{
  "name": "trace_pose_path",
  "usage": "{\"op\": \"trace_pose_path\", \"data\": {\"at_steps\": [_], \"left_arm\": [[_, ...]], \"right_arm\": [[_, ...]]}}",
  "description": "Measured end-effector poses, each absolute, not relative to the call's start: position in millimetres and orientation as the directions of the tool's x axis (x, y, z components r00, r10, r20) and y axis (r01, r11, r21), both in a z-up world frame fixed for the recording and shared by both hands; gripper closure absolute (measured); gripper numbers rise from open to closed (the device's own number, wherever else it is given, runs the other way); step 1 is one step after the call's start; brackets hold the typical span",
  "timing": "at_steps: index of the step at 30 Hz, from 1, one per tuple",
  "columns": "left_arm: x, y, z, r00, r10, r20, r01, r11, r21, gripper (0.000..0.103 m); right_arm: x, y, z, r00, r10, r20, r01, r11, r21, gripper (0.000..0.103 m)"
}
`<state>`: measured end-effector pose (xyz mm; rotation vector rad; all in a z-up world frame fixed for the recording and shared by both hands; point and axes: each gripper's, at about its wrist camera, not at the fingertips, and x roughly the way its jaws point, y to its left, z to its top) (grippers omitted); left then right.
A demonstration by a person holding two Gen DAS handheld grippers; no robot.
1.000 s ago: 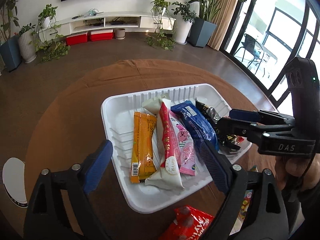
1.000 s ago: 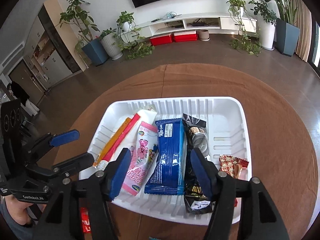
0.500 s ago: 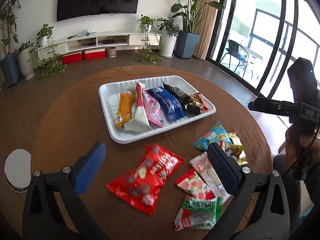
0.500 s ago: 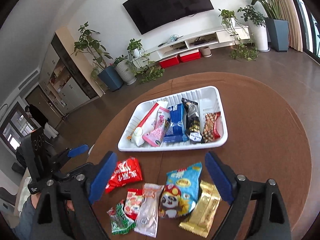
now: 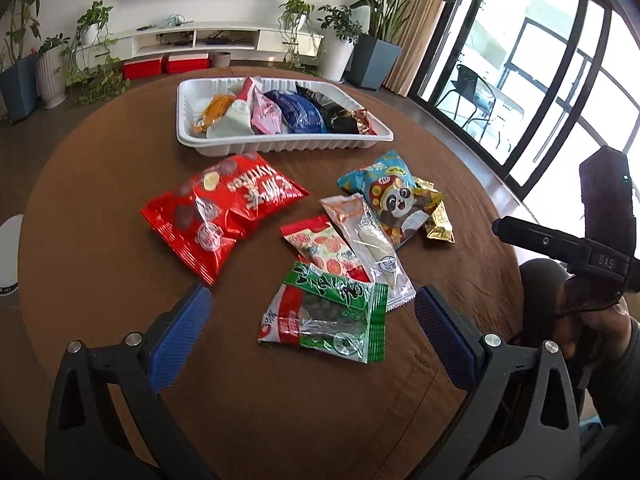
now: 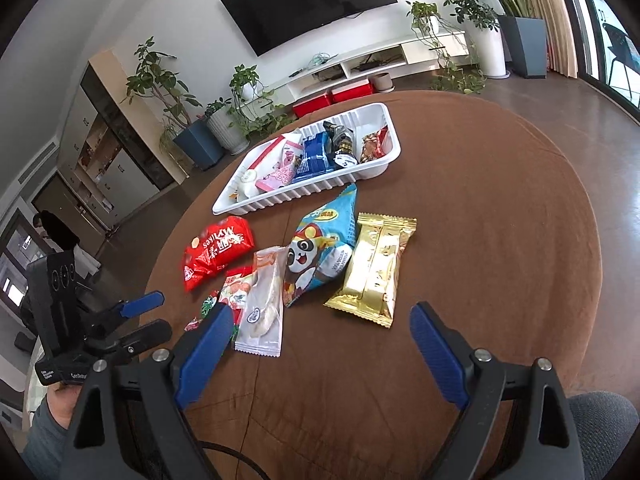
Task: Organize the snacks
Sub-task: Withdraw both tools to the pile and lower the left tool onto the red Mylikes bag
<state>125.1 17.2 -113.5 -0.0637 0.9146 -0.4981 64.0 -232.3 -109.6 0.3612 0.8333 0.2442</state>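
A white tray (image 5: 280,145) (image 6: 248,204) at the far side of the round brown table holds several snack packs. Loose packs lie nearer: a red bag (image 5: 216,208) (image 6: 218,250), a green-and-red pack (image 5: 332,314), a red-and-white pack (image 5: 320,246), a clear pack (image 5: 368,240) (image 6: 264,300), a blue panda bag (image 5: 390,196) (image 6: 320,252) and a gold pack (image 6: 370,268). My left gripper (image 5: 312,338) stands open just short of the green-and-red pack, holding nothing. Open too, my right gripper (image 6: 322,342) hovers empty before the gold and clear packs.
The brown table (image 5: 100,280) has bare cloth left of the red bag and right of the gold pack. A white round object (image 5: 10,256) sits at its left edge. Plants, a TV shelf and glass doors stand beyond. A person's hand (image 5: 588,320) holds the other gripper.
Both grippers have pulled back from over the tray toward the near table edge, bringing the loose packs into view. The right jaws have spread wider.
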Motion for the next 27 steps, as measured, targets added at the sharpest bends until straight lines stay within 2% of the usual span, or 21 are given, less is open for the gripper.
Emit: {"op": "trace_pose_path", "data": {"at_steps": [3,10,12,19,27], "left_arm": [[125.2,13.3,-117.5,0.490,-0.443,-0.751,0.338,0.891,-0.304,0.000],[140.4,25.6,-99.4,0.552,-0.388,-0.738,0.302,0.918,-0.257,0.000],[154.7,33.6,-88.0,0.573,-0.354,-0.739,0.316,0.928,-0.199,0.000],[220.8,8.5,-92.0,0.471,-0.187,-0.862,0.527,0.843,0.105,0.000],[261.4,-8.5,-118.2,0.380,-0.125,-0.917,0.638,0.753,0.161,0.000]], "right_arm": [[61.2,-231.1,-109.2,0.658,0.331,-0.676,-0.067,0.920,0.386,0.011],[57.8,-230.3,-113.9,0.649,0.342,-0.680,-0.073,0.917,0.392,0.011],[57.6,-231.4,-115.1,0.644,0.345,-0.682,-0.072,0.916,0.396,0.011],[58.8,-231.6,-116.4,0.633,0.346,-0.693,-0.071,0.917,0.393,0.013],[76.6,-223.8,-104.7,0.614,0.344,-0.710,-0.110,0.929,0.354,0.022]]}}
